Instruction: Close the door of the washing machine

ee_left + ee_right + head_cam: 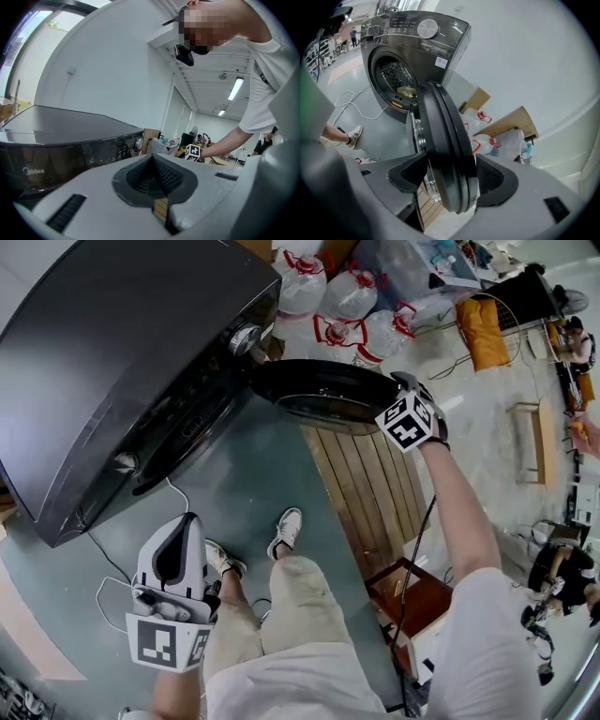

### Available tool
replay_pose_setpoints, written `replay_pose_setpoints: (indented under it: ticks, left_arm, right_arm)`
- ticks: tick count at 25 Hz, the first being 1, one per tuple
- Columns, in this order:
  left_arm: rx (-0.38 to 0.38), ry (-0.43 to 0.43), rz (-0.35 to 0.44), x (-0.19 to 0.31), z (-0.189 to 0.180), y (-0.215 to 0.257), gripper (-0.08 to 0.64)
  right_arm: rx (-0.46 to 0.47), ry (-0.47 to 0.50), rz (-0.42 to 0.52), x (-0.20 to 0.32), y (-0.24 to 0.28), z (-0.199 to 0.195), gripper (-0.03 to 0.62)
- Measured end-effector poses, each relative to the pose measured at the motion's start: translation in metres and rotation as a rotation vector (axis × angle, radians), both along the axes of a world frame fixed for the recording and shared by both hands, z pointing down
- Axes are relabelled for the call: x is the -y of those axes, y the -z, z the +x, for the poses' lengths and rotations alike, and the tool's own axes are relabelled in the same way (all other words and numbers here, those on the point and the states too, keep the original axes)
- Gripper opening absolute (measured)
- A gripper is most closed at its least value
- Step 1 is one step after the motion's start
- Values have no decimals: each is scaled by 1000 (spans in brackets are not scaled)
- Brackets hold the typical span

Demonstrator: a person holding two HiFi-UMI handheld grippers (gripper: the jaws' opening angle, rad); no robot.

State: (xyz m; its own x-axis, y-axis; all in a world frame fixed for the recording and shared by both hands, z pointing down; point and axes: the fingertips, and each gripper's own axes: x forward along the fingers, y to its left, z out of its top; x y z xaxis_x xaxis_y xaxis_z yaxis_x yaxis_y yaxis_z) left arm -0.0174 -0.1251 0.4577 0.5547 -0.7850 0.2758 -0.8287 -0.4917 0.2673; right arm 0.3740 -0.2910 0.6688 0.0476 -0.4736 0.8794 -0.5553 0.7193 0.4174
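1. Locate door [440, 140] swung wide open, edge-on, well clear of drum mouth [396, 80] of washer [112, 352].
2. Confirm right tool [452, 185] clamped across door's free rim.
3. Note left tool [157, 187] jaws together, empty, held low, well apart from door.
4. Judged stage: grip made, closing swing not yet done.
5. Next, probably: push rim in an arc toward washer front until latched; avoid twisting in the grip.

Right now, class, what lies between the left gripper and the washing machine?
In the head view, only grey floor and a thin white cable separate the left gripper from the washing machine.
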Motion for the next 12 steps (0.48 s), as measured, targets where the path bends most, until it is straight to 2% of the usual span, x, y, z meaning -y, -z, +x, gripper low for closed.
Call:
replay_pose_setpoints:
  ticks: [7,12]
  left_arm:
    - [-2,-21,-12,-10,-10,1,5]
    - [-11,-37,1,-16,-1,9,5]
  right_arm:
    - [18,-53,-6,-26,0,-7,311]
    - [74,-59,-61,-51,-4,-18,290]
